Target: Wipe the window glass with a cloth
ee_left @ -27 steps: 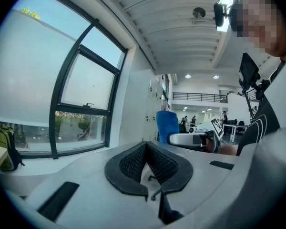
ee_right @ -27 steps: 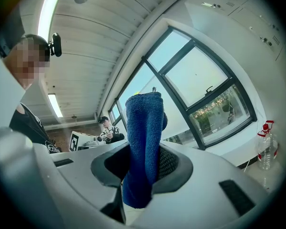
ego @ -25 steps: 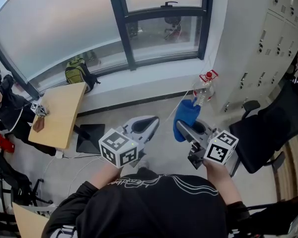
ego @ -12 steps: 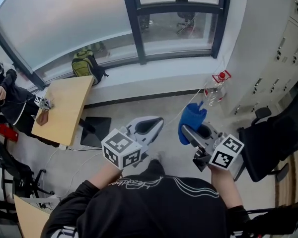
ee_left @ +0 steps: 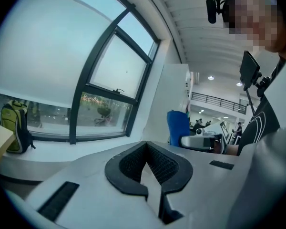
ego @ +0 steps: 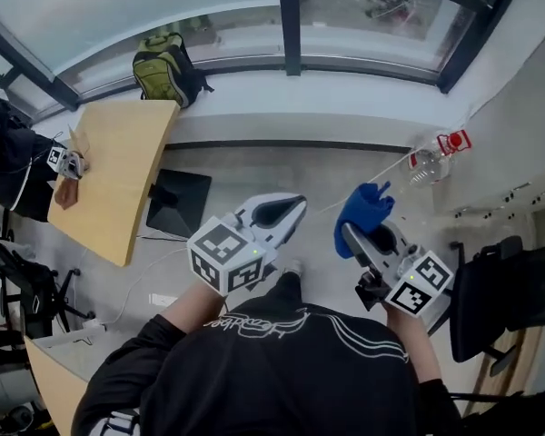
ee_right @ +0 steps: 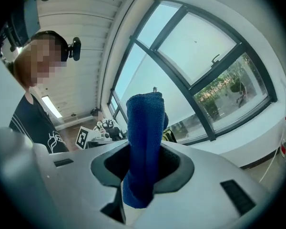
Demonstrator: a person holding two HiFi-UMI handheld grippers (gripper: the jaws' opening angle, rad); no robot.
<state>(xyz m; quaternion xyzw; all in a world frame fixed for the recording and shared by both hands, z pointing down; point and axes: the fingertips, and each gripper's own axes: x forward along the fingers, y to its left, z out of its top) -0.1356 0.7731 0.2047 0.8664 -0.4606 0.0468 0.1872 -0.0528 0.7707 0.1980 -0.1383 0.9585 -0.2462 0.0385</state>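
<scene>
Two hand-held grippers, each w/ a marker cube at its rear; head view + both gripper views.

Jaws: the right gripper (ee_right: 142,168) has its jaws closed on a blue terry cloth (ee_right: 144,137). The cloth is pinched betw. the dark ribbed pads and stands upright out of them, w/ its lower end hanging just below. The left gripper (ee_left: 145,151) has its jaws together, tips touching, w/ nothing betw. them.

Head view: the blue terry cloth (ego: 363,209) is bunched at the tip of the right gripper (ego: 352,236), over the grey floor (ego: 254,171) and apart from the glass. The left gripper (ego: 286,209) points fwd beside it, and the two tips are not touching. The left marker cube (ego: 225,257) and right marker cube (ego: 420,284) lie nearest the person's black shirt (ego: 272,371).

Surroundings: a white window sill (ego: 345,98) runs ahead of both grippers. Beyond it is the window glass (ego: 100,3) in a dark metal frame (ego: 289,12). The same window glass (ee_right: 200,37) fills the background behind the cloth in the right gripper view, and it also shows in the left gripper view (ee_left: 43,51).

- Green-and-black backpack (ego: 168,66): on the sill, against the glass, at left.
- Clear plastic spray bottle w/ red trigger head (ego: 429,163): near the white wall at right, just beyond the cloth.
- Light wooden tabletop (ego: 113,180): at left, w/ small items at its far-left edge that are too small to tell.
- Black flat panel (ego: 177,204): on the floor, just beside the tabletop.
- Black office chair (ego: 509,298): at the right edge.
</scene>
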